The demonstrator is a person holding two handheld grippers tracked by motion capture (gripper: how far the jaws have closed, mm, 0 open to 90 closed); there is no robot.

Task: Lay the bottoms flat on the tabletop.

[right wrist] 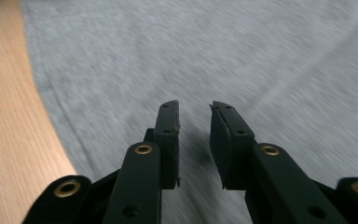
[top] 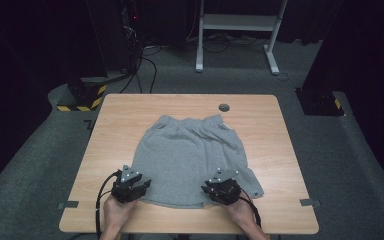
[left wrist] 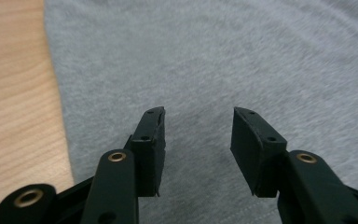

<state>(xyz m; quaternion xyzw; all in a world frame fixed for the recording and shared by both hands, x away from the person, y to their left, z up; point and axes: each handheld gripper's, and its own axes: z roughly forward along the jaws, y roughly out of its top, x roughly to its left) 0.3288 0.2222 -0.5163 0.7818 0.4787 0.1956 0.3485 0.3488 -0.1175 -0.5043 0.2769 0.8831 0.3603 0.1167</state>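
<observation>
High view: shorts flat on counter, unfolded. Left tool spread over hem, pinching nothing; right tool narrowly parted, nothing gripped. Folding not begun; all left.

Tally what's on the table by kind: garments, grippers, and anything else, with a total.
Grey shorts: 1
Black grippers: 2, the left gripper and the right gripper, both over the shorts' near hem with jaws apart
Round grey grommet in the table: 1
Total: 4
</observation>
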